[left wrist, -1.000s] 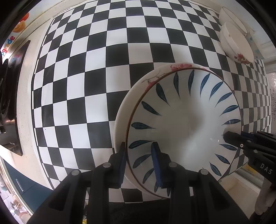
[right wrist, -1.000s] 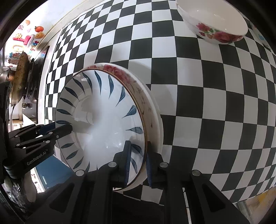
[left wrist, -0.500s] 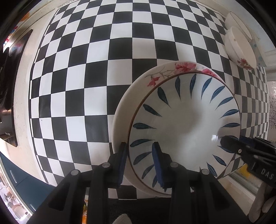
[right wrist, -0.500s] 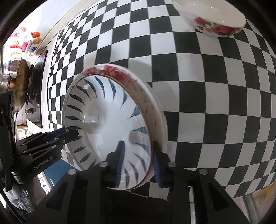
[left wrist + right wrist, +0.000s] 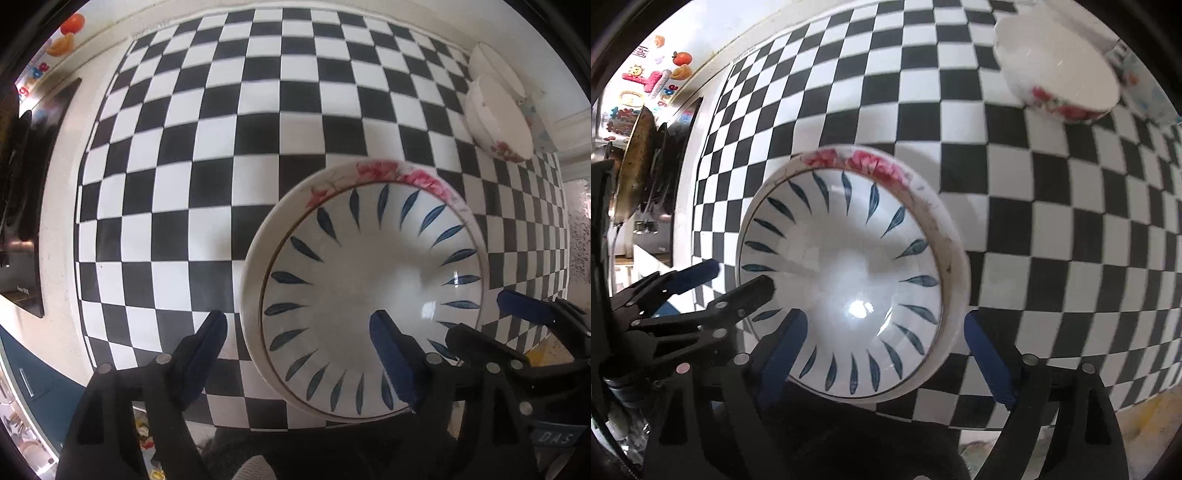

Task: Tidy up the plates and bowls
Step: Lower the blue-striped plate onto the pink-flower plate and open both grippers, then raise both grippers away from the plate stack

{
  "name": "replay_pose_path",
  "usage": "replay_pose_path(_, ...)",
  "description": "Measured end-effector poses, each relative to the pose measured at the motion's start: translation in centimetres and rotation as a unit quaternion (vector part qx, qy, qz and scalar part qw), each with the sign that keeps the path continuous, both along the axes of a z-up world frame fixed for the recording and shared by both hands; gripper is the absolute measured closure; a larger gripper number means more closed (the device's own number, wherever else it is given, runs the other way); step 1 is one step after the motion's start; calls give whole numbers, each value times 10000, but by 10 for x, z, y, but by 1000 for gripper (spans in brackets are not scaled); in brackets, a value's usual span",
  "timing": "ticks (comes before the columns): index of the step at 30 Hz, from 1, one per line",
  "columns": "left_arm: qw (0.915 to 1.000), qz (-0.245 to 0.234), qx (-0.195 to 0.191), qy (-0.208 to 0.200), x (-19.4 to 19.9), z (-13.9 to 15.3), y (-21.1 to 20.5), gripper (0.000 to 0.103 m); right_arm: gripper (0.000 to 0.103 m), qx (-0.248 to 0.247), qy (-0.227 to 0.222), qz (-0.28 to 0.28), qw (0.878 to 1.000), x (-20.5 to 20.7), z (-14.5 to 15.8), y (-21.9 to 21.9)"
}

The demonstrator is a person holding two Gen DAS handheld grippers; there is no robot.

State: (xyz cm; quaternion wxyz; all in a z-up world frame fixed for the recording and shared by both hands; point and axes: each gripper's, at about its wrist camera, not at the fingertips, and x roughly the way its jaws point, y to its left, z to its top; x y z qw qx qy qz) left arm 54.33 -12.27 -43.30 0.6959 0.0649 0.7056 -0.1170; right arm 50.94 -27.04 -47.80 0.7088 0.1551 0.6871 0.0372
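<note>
A blue-leaf plate point(image 5: 373, 295) lies nested in a pink-flower plate point(image 5: 384, 171) on the checkered cloth point(image 5: 221, 147). My left gripper point(image 5: 299, 347) is open, its fingers straddling the stack's near left rim without gripping. My right gripper point(image 5: 882, 343) is open too, one finger over the blue-leaf plate point(image 5: 846, 280) and one outside the flower plate point(image 5: 871, 166). Each gripper shows at the edge of the other's view. A white flowered bowl point(image 5: 1056, 74) stands at the far right, also in the left wrist view point(image 5: 498, 118).
A second white bowl point(image 5: 495, 66) sits behind the flowered one. A dark stove point(image 5: 22, 184) and a pan point(image 5: 635, 162) are at the left. The cloth's near edge point(image 5: 240, 424) runs just below the stack.
Both grippers have opened and let go of the plate stack's rim. The stack now rests flat on the cloth. Both cameras have pulled back slightly.
</note>
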Motion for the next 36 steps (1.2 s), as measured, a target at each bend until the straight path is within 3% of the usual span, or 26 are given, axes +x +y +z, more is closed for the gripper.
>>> replay_pose_path(8, 9992, 71, 4, -394, -11, 38, 4, 20, 13, -515, -301, -140, 9981, -14, 39, -6)
replay_pose_path(17, 9946, 92, 11, -1031, -44, 132, 0, 20, 12, -713, -1069, -264, 9914, -54, 140, 2)
replay_pose_path(25, 9911, 152, -128, -1313, -79, 185, 2, 20, 12, -859, -1638, -282, 9823, -94, 215, 3)
replay_pose_path(31, 9877, 317, -81, -1528, -102, 209, 0, 20, 12, -880, -1806, -210, 9794, -116, 239, -2)
replay_pose_path(36, 9855, 450, -76, -1633, -111, 220, -1, 20, 12, -836, -1816, -107, 9798, -123, 241, -8)
